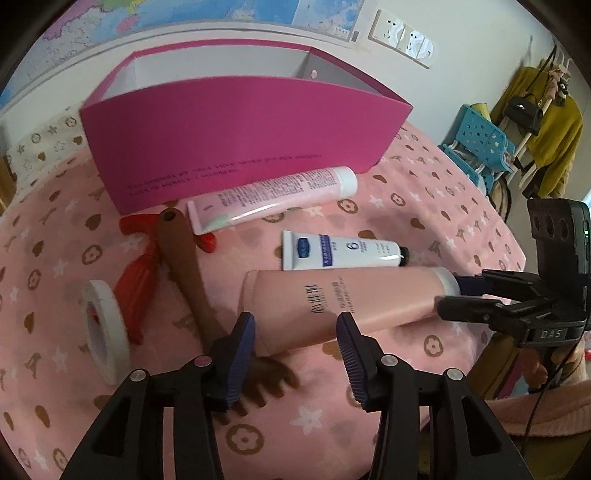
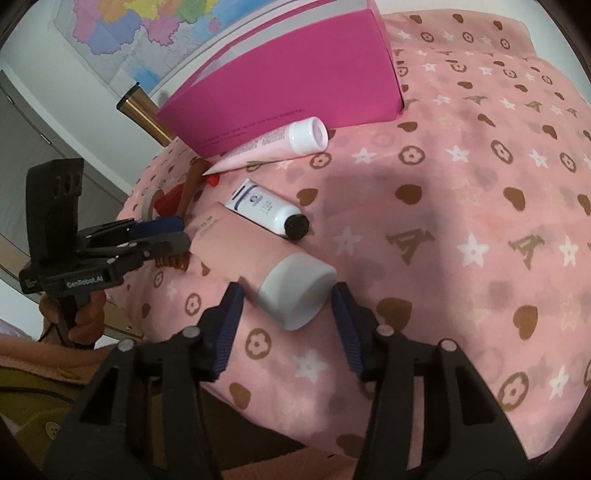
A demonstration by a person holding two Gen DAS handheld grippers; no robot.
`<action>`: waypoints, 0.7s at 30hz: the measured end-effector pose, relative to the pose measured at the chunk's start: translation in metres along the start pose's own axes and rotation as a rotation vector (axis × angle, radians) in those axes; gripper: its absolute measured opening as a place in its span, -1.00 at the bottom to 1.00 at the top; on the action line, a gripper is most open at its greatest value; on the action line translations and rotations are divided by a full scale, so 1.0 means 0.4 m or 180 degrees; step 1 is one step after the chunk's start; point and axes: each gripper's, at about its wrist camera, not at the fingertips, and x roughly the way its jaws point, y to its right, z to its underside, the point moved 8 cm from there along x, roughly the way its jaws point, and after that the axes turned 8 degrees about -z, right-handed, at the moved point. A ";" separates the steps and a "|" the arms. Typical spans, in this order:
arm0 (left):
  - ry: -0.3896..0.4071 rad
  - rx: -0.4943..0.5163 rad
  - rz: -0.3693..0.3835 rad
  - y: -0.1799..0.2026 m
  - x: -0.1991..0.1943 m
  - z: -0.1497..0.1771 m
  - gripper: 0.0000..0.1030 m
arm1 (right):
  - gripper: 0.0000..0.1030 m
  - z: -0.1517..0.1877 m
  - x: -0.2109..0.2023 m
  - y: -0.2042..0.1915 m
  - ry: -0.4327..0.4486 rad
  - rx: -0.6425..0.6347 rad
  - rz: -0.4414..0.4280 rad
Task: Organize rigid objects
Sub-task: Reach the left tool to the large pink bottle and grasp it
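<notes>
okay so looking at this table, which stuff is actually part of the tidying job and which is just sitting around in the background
Part of the job: magenta box, large peach tube, white tube with black cap, pink tube with white cap, wooden comb, red brush, tape roll.

Just lying about: wall map, blue plastic chair, hanging clothes, metal flask.

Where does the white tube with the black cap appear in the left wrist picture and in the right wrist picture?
Left wrist view: the white tube lies right of centre, black cap pointing right, just above the big pink tube.
Right wrist view: the white tube lies left of centre, cap pointing toward the lower right.
Shared landmark: the magenta box stands behind it in both.
</notes>
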 end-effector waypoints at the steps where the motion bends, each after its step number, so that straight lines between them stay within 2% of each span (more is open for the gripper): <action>1: -0.0018 -0.0006 0.0029 0.005 0.005 0.001 -0.10 | -0.06 -0.003 -0.001 0.002 0.0018 -0.0014 0.0019; 4: -0.0040 0.0007 0.0020 0.013 0.016 0.000 -0.10 | -0.13 -0.014 -0.004 0.013 0.0067 -0.0022 0.0097; 14: -0.0148 -0.0097 -0.0048 -0.005 0.012 0.014 -0.05 | -0.13 -0.040 -0.005 0.014 0.0162 -0.0023 0.0098; 20: -0.0224 -0.0084 0.0022 0.010 0.022 0.021 0.18 | -0.12 -0.044 -0.004 0.020 0.0186 0.0017 0.0078; 21: -0.0222 -0.0070 0.0047 0.016 0.022 0.021 0.28 | -0.11 -0.044 -0.004 0.020 0.0191 0.0023 0.0079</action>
